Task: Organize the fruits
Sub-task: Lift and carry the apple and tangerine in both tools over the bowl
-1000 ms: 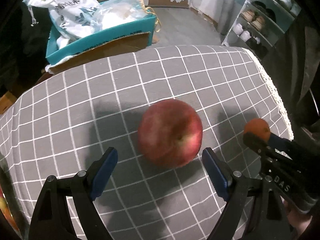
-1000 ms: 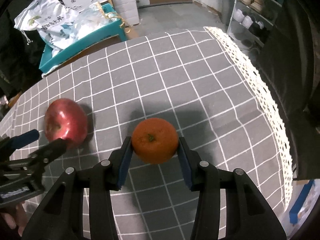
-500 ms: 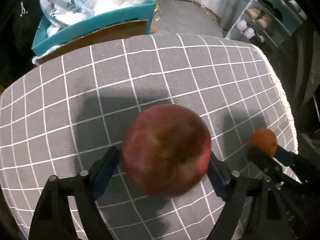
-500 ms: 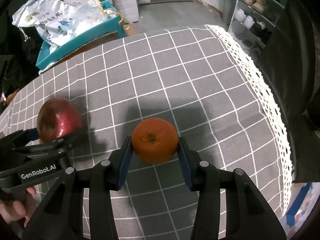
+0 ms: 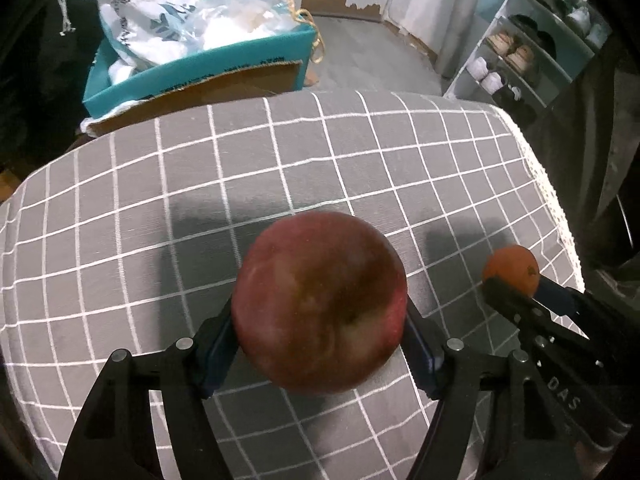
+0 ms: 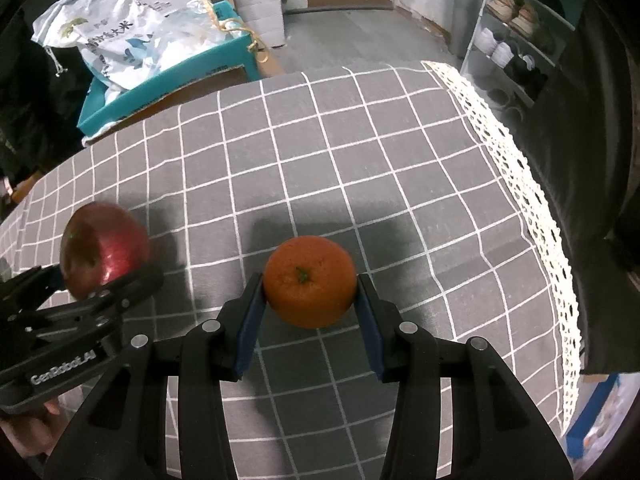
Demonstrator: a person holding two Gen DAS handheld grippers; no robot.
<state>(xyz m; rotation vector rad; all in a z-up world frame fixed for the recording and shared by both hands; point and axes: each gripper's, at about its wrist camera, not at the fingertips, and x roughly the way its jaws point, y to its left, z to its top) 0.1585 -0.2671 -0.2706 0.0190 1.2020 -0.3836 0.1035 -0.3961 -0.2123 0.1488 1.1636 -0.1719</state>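
Left wrist view: we see the left tongs closed around a red apple, one blue pad pressed to each flank of the fruit; the apple sits between the fingers above the tabletop, which is covered by a grey cloth with a white grid; whether the apple touches the cloth we cannot tell, since the fruit hides its own underside; at the right edge the right tongs enter the view holding an orange, well apart from the apple and near the lace-trimmed border of the cloth; beyond the far edge of the tabletop stands a teal box filled with white printed bags; at upper right a shoe rack carries several pairs.

Right wrist view: we see the right tongs gripping the orange, stem scar facing the camera, a blue pad against each side; the orange sits over the grid cloth of the tabletop, casting a shadow behind it; to the left the left tongs hold the apple, with one black finger crossing in front of the fruit; the two fruits are well apart; the lace edge runs down the right side; the teal box and the shoe rack lie beyond.
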